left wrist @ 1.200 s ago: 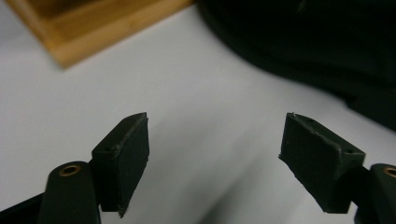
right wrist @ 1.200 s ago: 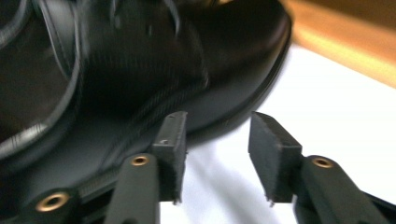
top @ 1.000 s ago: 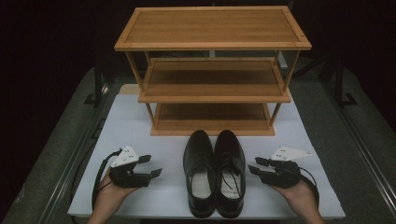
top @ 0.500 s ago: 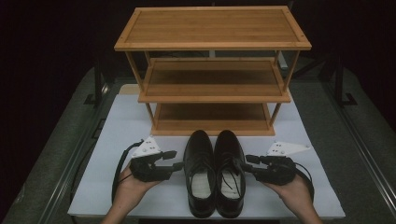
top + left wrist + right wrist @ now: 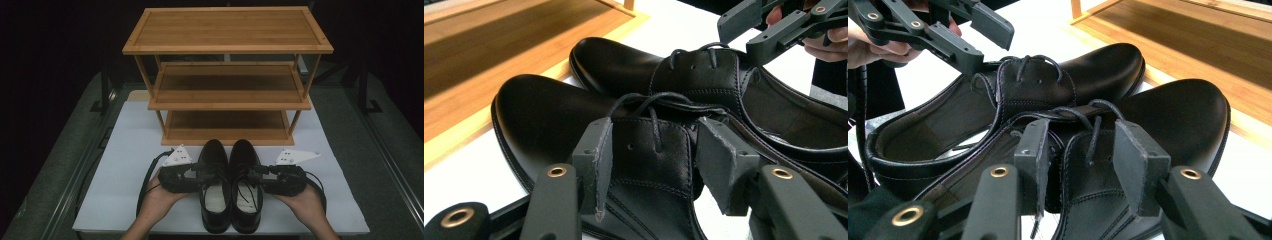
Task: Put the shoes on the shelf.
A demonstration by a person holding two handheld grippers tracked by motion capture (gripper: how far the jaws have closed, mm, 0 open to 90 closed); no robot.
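Left gripper view: the left gripper (image 5: pixel 651 165) has its two dark pads set either side of the laced front of the left black dress shoe (image 5: pixel 574 125), one pad lying against the outer flap of the leather, the other against the inner flap by the tongue; whether they press or merely rest I cannot tell. Its jaws closed further in the last second, with that laced part between them. Right gripper view shows the right gripper (image 5: pixel 1083 160) the same way about the right black dress shoe (image 5: pixel 1168 125), its pads spread to the width of the lacing and close against it on both sides.

From above, both grippers come at the pair from the outside, each lying in an upturned hand. The two shoes stand side by side, touching, toes toward the rack, on a white mat (image 5: pixel 125 150). Just beyond the toes stands a three-tier bamboo shoe rack (image 5: pixel 227 30).
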